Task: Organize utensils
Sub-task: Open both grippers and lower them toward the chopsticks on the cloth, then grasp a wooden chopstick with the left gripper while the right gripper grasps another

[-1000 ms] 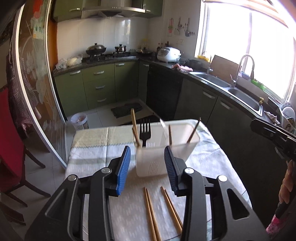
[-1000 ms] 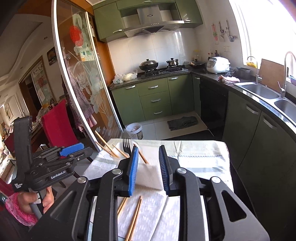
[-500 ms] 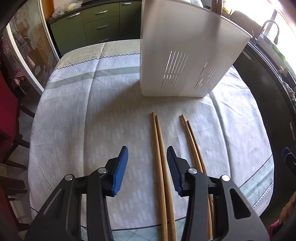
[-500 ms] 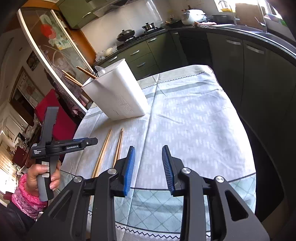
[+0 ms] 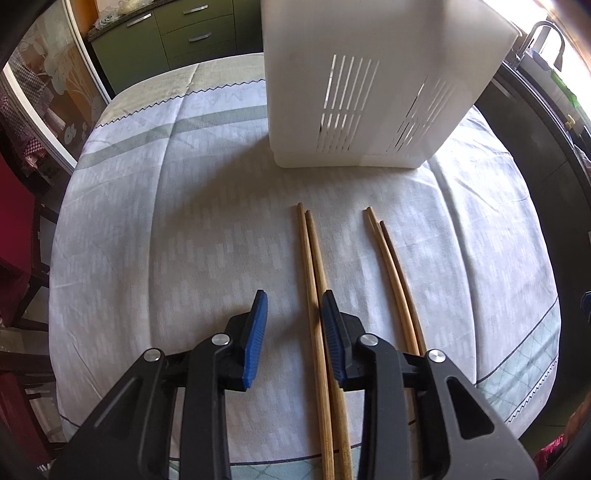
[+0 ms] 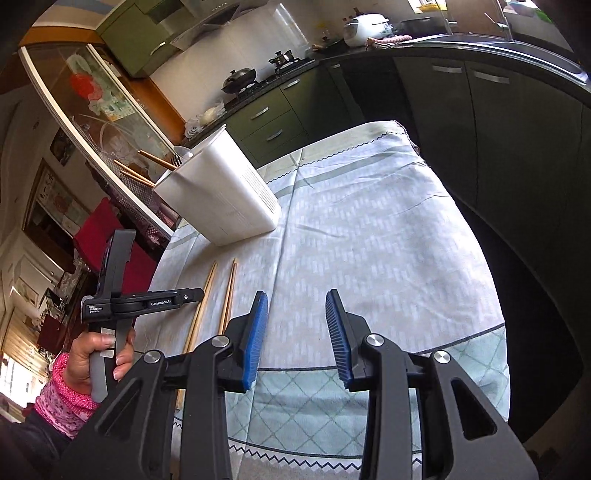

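Wooden chopsticks (image 5: 314, 280) lie in two pairs on the tabletop (image 5: 184, 229), long axes running near to far, tips toward the white utensil holder (image 5: 369, 92). Left gripper (image 5: 293, 314) points steeply down over the left pair, jaws closing with both sticks between them, not pinched yet. Right gripper (image 6: 297, 314) sits off to the right, nothing between its opening jaws, so left is clearly nearer.

I am working in a home kitchen: green cabinets (image 6: 275, 123) are running under a dark counter (image 6: 461, 50), with a pot (image 6: 239, 78) sitting on the stove and a rice cooker (image 6: 364, 24) standing farther along. A sink tap (image 5: 546, 37) is catching window light beside my cloth-covered desk (image 5: 184, 206).
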The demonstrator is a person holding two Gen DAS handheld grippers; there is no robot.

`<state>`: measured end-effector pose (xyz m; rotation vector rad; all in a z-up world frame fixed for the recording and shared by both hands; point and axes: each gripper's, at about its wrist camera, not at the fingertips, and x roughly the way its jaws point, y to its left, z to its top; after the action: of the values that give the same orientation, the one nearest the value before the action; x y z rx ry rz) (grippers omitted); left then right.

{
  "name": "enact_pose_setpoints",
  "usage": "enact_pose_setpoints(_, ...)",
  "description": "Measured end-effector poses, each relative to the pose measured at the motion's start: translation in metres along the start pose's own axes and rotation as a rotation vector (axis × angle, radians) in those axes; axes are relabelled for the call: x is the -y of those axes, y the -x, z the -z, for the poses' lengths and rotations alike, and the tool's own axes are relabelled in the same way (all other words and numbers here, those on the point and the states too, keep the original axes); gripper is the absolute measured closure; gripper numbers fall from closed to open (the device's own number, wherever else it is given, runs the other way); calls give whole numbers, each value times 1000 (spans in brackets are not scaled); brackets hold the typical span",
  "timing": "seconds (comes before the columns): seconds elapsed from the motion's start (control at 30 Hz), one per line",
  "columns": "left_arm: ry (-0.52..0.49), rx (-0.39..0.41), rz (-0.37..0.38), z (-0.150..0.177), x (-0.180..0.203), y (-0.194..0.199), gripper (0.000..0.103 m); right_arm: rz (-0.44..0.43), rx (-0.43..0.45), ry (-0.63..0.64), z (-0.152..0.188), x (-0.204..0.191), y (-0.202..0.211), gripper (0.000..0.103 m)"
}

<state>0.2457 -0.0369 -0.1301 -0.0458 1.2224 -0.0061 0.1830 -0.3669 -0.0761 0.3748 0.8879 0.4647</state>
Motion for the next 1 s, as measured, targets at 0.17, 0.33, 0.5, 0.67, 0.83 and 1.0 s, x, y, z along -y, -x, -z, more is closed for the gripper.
enact_pose_setpoints(0.17,4,-5,-7,0,3,-1,85,-7,-7,1,1,-1,-3,70)
enact_pose_setpoints(0.33,-3,-6,-5,-1,2,-1,86,-12,-20,-7,3,-1,-8,70)
enact_pose_setpoints(0.5,-37,-9,-26,2,16,-7,86,-18,-35,-1,5,-5,-14,70)
enact_pose_setpoints(0.67,-38,-3,-42,1,19,-10,96,-17,-45,9,5,-9,-18,70)
enact_pose_setpoints(0.83,-8,47,-16,7,1,2,97,-7,-93,57,3,-23,-35,69)
enact_pose_setpoints(1.0,45,235,3,15,-29,49,97,8,-187,143,-4,-54,-75,67)
